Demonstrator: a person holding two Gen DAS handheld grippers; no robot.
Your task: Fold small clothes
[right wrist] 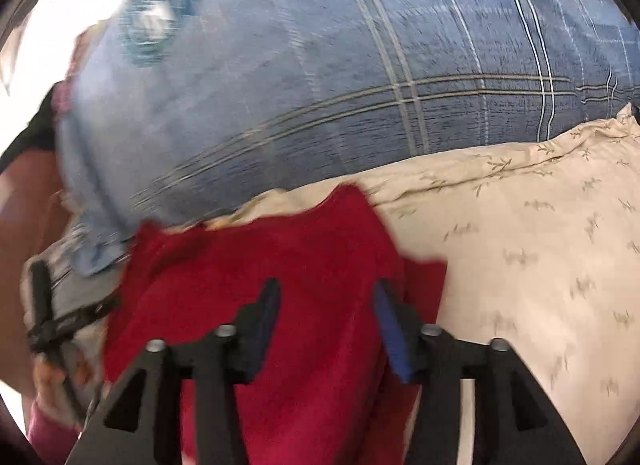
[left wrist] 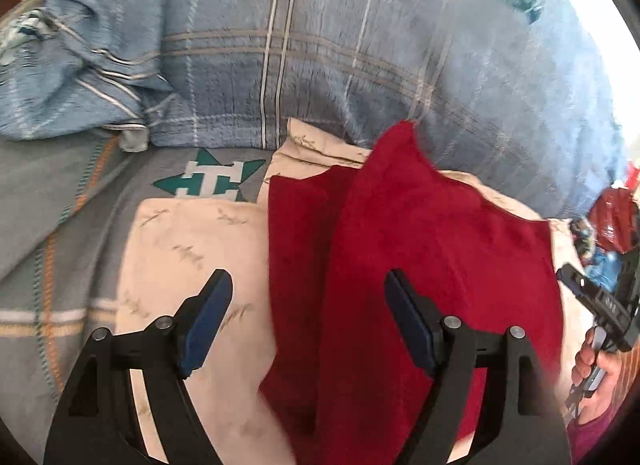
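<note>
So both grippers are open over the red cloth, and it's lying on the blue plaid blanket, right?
Not quite. Both the left gripper and right gripper are open, but the red cloth lies on the cream leaf-print pillow, as the right wrist view shows; the blue plaid blanket is behind it.

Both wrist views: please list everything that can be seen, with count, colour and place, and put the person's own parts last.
red cloth: one, dark red, lying partly folded on the cream pillow, below both grippers.
cream pillow: one, cream with small grey-green leaf print, under the red cloth.
blue plaid bedding: one bulky mass, blue with pale stripes, behind the pillow.
grey sheet: one, grey with orange and teal lines and a teal star mark, left of the pillow.
red and blue items: a blurred cluster, far right edge of the left view; cannot be identified.
left gripper: one, black with blue fingers, open, holding nothing.
right gripper: one, black with blue fingers, open, holding nothing.
</note>
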